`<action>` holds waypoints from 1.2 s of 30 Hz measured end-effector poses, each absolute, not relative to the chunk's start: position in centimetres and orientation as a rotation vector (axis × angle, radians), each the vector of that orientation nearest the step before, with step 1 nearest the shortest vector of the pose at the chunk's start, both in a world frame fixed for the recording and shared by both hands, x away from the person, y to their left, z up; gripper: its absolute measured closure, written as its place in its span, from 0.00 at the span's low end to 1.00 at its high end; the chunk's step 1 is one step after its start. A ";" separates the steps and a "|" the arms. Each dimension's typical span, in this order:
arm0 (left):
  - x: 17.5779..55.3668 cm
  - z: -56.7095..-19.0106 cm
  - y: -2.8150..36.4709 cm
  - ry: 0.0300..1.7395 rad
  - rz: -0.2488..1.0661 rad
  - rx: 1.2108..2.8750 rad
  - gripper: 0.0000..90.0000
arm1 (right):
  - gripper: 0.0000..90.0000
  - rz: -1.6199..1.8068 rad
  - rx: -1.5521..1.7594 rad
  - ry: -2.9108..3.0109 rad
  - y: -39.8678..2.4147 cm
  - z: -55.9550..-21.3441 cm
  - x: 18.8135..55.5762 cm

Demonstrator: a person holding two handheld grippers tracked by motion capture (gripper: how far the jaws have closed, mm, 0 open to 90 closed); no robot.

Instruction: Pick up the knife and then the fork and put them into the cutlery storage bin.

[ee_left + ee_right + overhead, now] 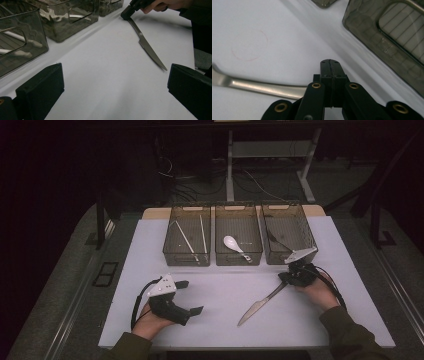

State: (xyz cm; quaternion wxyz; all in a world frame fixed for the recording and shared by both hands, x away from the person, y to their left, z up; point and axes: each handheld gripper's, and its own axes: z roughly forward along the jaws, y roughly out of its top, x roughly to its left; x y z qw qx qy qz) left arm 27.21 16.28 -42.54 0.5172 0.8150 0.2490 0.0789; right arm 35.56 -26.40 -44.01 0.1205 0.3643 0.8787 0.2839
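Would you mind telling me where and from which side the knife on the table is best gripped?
Probably the knife is best taken by its handle end, the end nearest the right gripper, coming down from above. It lies flat on the white table, and its serrated blade tapers to a point toward the person.

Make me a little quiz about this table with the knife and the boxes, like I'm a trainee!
1. True or false: the knife lies on the white table, outside the bins.
2. What lies in the middle bin? A) a white spoon B) a cup C) scissors
3. Fill in the gap: the left tongs stand ____, with nothing between them.

Key: 1 true; 2 A; 3 open.
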 end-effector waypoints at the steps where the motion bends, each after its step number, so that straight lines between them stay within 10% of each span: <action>1: 27.2 -42.5 16.3 0.597 0.190 1.957 0.00 | 1.00 0.823 1.061 2.574 -26.5 -44.0 35.5; 36: 27.0 -42.5 16.2 0.587 0.180 1.963 0.00 | 1.00 0.698 0.936 2.814 -26.9 -42.9 30.0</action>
